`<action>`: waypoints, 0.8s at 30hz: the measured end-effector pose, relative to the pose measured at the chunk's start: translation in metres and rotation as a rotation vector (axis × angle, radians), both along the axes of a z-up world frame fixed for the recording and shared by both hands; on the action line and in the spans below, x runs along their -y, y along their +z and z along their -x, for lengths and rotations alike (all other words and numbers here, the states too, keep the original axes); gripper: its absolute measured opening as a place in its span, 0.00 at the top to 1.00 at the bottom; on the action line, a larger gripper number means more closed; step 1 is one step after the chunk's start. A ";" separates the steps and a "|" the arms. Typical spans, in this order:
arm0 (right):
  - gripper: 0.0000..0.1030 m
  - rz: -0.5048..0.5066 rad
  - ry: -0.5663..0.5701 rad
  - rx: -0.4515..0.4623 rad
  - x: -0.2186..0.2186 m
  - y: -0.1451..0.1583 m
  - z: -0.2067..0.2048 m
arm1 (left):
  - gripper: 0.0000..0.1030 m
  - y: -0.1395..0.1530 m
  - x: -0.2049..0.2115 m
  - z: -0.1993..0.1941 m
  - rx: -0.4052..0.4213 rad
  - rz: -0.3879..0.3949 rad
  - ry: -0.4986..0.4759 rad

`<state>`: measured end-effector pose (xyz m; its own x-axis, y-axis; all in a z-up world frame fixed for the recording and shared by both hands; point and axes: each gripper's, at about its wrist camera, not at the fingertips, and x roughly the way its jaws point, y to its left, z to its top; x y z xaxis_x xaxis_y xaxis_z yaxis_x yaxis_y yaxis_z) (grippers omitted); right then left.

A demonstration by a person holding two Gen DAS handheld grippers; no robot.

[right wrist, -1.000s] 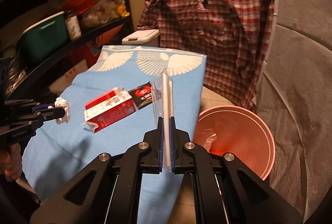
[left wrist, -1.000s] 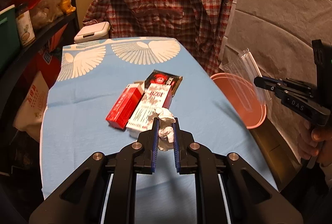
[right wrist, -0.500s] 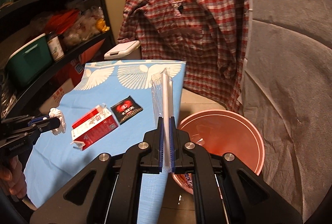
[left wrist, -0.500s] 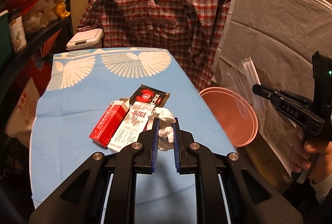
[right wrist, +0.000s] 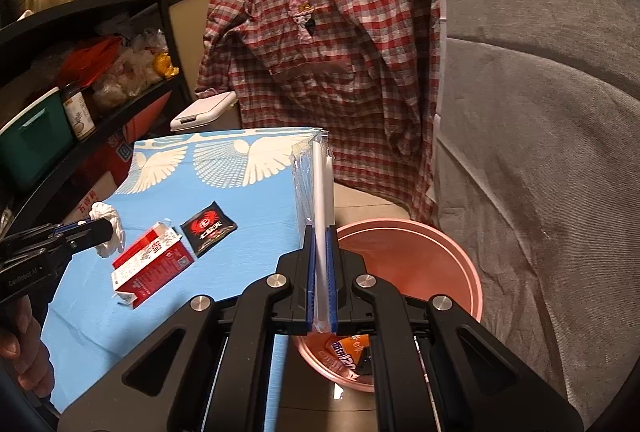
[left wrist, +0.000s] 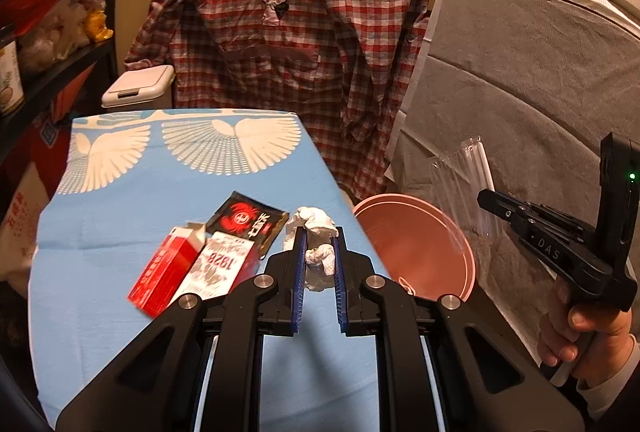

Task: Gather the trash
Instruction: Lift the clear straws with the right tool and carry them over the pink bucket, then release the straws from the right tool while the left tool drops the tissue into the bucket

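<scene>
Left wrist: crumpled tissue (left wrist: 316, 252) clamped between left tongs (left wrist: 318, 264).

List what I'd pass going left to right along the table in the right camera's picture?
Crumpled tissue in the left tool → red carton → black sachet → straw packet → pink bin.

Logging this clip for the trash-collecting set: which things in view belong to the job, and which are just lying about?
Part of the job:
crumpled tissue in the left gripper
clear wrapper in the right gripper
red carton
black sachet
pink bin

Just lying about:
plaid shirt
white lidded bin
shelf clutter
</scene>
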<state>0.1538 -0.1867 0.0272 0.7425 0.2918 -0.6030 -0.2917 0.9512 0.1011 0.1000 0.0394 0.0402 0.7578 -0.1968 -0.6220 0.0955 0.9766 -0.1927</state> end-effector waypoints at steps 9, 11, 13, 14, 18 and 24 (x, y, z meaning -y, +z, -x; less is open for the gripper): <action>0.95 -0.020 -0.062 -0.007 0.018 0.001 -0.011 | 0.88 -0.006 0.021 -0.022 -0.006 0.008 -0.031; 0.95 -0.015 -0.073 -0.006 0.020 0.001 -0.013 | 0.88 -0.008 0.026 -0.026 -0.007 0.007 -0.037; 0.95 -0.012 -0.079 -0.005 0.022 0.000 -0.015 | 0.88 -0.009 0.031 -0.031 -0.010 0.011 -0.045; 0.95 -0.013 -0.083 -0.006 0.023 0.000 -0.016 | 0.88 -0.010 0.034 -0.034 -0.013 0.013 -0.051; 0.95 -0.008 -0.102 -0.008 0.027 -0.001 -0.020 | 0.88 -0.015 0.048 -0.042 -0.022 0.010 -0.083; 0.95 -0.009 -0.130 -0.018 0.034 -0.003 -0.027 | 0.88 -0.024 0.069 -0.055 -0.037 0.007 -0.133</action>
<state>0.1806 -0.2210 0.0238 0.7637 0.1991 -0.6141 -0.1637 0.9799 0.1142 0.1549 -0.0296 0.0164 0.7013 -0.2982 -0.6475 0.2166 0.9545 -0.2050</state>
